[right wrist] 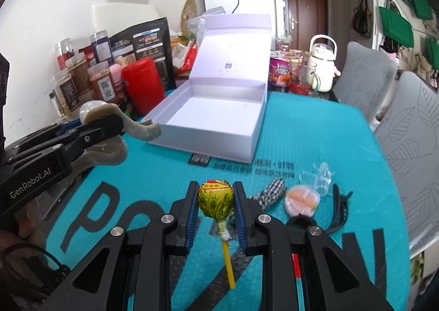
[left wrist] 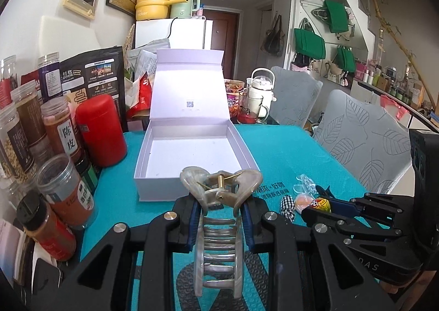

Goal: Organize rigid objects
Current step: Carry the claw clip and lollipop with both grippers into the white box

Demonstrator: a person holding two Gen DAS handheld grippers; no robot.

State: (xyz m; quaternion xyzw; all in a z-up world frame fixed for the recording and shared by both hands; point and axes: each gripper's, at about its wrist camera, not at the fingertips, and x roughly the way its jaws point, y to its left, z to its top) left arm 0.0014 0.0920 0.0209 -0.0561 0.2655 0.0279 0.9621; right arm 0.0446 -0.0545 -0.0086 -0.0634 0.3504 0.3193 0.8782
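Gripping a beige hair claw (left wrist: 219, 217), the left gripper (left wrist: 219, 217) has its fingers (left wrist: 193, 224) clenched on the claw's sides above the teal counter (left wrist: 288, 151). The right gripper (right wrist: 215, 212) clamps a yellow lollipop (right wrist: 215, 197) by its wrapped head. An open white box (left wrist: 192, 151) sits beyond both, and small items (right wrist: 301, 198) lie right of the lollipop.

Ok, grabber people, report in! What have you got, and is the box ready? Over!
Left gripper shut on hair claw. Right gripper shut on lollipop. White box open, empty, nothing blocking it. Small bits still on mat.
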